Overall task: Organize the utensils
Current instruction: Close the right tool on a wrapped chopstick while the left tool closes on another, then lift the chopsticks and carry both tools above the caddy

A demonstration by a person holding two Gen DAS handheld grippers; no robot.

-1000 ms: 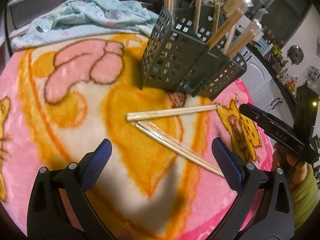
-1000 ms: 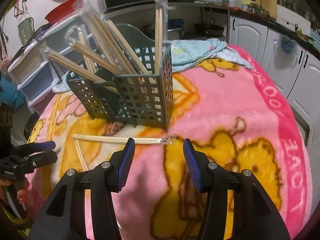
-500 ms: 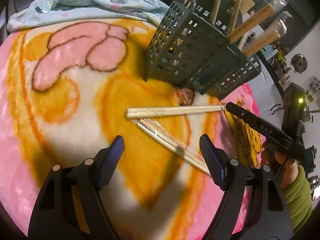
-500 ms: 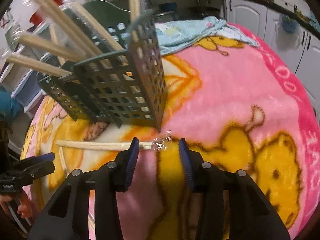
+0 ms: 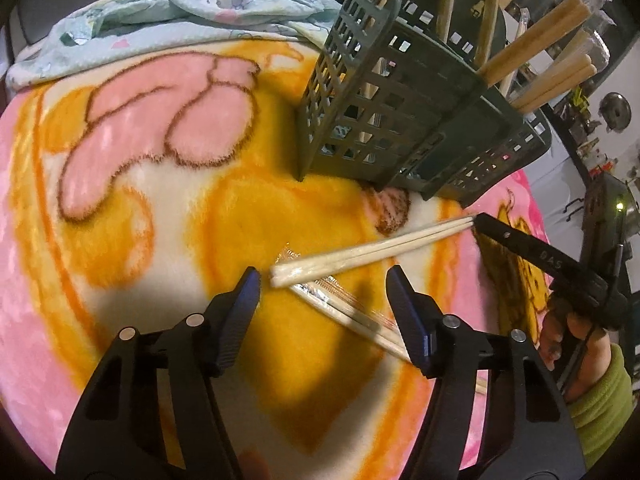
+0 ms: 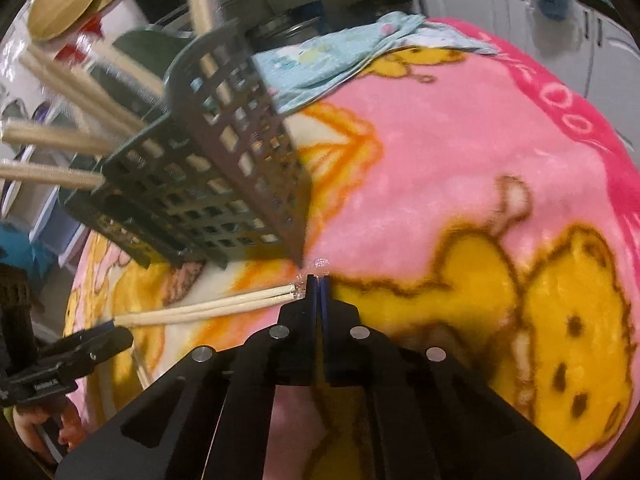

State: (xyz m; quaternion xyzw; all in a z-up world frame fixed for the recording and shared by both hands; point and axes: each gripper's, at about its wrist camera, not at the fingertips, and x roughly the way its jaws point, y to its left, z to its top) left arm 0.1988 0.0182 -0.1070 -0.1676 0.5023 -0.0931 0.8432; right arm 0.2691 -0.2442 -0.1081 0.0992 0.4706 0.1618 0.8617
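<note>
Right wrist view: the right gripper (image 6: 318, 286) has just closed, its jaws pinched on the crinkled clear wrapper at the end of a wrapped chopstick pair (image 6: 208, 308) that slants across the pink and yellow blanket (image 6: 460, 152), just in front of the green utensil caddy (image 6: 224, 184). The caddy stands on the blanket with more wrapped chopsticks (image 6: 52, 140) leaning out of its compartments. Left wrist view: the left gripper (image 5: 324, 292) has been closing but remains apart, nothing pressed by its pads; the free end of the gripped pair (image 5: 360, 254) lies between its fingertips, near the left one. A second wrapped pair (image 5: 360, 320) lies on the blanket beneath, crossing under the first. A crumpled pale blue cloth (image 5: 168, 16) lies beyond the caddy (image 5: 400, 120). At right, a hand (image 5: 576, 344) in a green sleeve (image 5: 600, 400) holds the right gripper (image 5: 478, 220).
</note>
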